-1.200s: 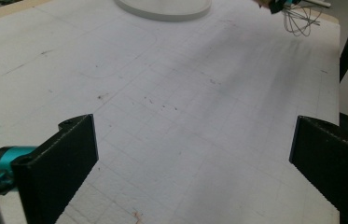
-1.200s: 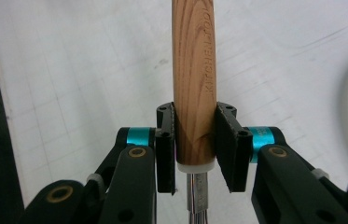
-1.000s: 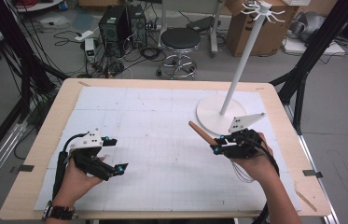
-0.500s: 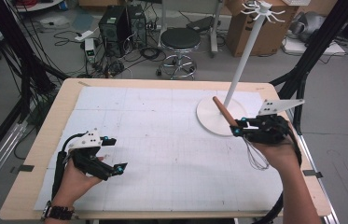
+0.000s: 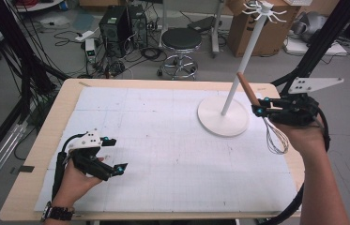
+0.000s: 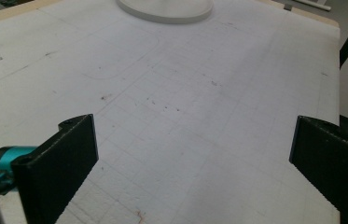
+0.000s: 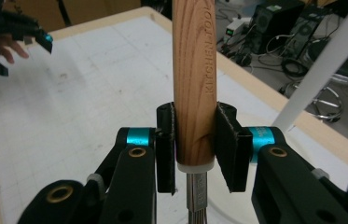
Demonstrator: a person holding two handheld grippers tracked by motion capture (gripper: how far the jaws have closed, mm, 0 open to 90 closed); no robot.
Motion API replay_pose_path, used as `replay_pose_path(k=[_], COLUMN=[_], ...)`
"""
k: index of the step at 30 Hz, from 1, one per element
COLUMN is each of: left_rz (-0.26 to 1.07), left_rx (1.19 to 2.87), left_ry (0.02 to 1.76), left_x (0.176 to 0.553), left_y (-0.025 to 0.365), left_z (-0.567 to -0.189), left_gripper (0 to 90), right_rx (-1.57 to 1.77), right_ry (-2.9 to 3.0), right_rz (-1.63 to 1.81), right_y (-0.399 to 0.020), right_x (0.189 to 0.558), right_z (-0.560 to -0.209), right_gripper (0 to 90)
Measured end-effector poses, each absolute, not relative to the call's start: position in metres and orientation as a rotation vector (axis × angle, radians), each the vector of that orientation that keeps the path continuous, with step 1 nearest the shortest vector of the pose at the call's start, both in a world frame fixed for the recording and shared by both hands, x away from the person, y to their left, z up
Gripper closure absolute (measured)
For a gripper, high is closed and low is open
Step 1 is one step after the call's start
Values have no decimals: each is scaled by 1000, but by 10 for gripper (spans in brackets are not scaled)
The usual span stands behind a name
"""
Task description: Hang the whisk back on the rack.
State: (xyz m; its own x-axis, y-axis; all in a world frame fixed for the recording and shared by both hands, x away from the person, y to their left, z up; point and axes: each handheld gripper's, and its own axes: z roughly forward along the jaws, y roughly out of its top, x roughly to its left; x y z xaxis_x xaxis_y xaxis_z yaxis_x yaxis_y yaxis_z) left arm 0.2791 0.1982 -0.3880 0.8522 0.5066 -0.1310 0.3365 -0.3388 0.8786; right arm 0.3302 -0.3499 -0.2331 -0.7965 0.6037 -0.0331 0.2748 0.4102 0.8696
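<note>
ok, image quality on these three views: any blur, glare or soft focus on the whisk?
High view: even light, no glare; the whisk wires look thin and slightly soft. Right gripper view: the wooden handle is sharp enough to read its lettering, background cables and stool soft. Left gripper view: the fingers are blurred up close, the gridded mat is sharper.

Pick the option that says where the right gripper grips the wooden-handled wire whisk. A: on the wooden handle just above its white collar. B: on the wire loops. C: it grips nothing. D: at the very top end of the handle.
A: in the right gripper view the right gripper has its black fingers pressed on both sides of the wooden-handled wire whisk, low on the handle just above the white collar, wires hanging below.
</note>
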Motion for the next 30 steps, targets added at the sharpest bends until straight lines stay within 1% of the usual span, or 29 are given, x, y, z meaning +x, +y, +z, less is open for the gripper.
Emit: replay_pose_path(k=[9, 19, 25, 30], left_rz=[198, 195, 191, 188], left_rx=[1958, 1955, 1955, 1958], left_ry=[620, 630, 633, 635], left_x=[280, 281, 282, 282], left_y=[198, 200, 200, 200], left_z=[-388, -390, -391, -392], left_gripper=[16, 16, 16, 16], right_rx=[803, 893, 958, 1009], right_ry=[2181, 2085, 2014, 1979], right_rz=[1409, 1395, 1396, 1350], right_y=[-381, -407, -419, -421], right_x=[333, 352, 362, 371], right_z=[-202, -173, -164, -162], right_gripper=[709, 709, 710, 709])
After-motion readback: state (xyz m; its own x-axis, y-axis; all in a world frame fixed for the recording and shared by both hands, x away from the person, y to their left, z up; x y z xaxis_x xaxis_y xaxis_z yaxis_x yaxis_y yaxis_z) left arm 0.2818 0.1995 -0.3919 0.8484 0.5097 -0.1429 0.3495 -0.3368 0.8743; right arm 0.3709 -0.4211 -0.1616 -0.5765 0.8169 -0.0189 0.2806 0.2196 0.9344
